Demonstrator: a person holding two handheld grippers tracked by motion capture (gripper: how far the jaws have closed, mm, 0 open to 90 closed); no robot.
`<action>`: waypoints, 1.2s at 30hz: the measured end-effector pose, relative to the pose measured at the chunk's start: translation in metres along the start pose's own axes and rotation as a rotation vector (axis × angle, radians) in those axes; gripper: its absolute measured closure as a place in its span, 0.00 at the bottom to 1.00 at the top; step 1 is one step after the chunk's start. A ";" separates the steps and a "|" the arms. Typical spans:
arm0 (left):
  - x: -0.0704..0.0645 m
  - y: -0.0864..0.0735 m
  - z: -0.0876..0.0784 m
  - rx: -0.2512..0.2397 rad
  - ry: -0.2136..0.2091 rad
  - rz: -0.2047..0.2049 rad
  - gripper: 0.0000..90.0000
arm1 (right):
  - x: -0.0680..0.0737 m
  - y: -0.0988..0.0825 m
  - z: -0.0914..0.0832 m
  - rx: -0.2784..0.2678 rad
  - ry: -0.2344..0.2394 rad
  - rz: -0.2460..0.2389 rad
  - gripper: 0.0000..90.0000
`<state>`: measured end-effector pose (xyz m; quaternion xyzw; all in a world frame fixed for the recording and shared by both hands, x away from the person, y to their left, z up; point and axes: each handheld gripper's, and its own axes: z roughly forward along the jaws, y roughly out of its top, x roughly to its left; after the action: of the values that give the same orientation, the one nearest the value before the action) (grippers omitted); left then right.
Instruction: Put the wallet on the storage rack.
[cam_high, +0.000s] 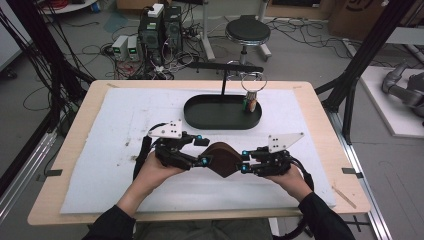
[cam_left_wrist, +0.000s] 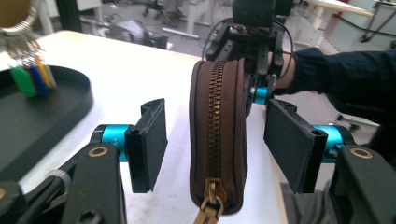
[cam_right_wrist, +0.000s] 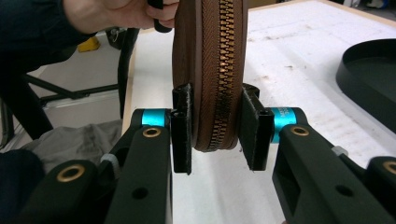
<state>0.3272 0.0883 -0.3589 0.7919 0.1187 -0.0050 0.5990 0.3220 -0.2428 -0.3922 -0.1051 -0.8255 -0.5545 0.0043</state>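
The brown zippered leather pouch (cam_high: 223, 158) hangs just in front of the black oval tray (cam_high: 200, 119); the right gripper (cam_right_wrist: 216, 135) pinches its end; the left gripper (cam_left_wrist: 215, 144) stands spread around it, pads clear; the zip pull is cut off.

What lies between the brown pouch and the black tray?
Nothing. In the high view, bare white mat separates the pouch from the tray. The left gripper view shows the same bare stretch.
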 end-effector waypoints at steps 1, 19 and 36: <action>0.000 0.000 0.001 0.007 -0.007 -0.003 0.44 | 0.000 0.000 0.000 0.000 0.003 -0.004 0.77; 0.000 -0.002 0.006 0.059 -0.047 0.030 0.76 | 0.001 0.001 0.001 0.004 -0.014 -0.013 0.68; 0.017 0.001 -0.004 -0.013 0.100 0.032 0.76 | -0.024 -0.015 -0.060 -0.086 -0.450 0.108 0.38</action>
<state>0.3431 0.0946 -0.3598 0.7891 0.1359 0.0449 0.5973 0.3362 -0.3074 -0.3857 -0.2701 -0.7743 -0.5509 -0.1548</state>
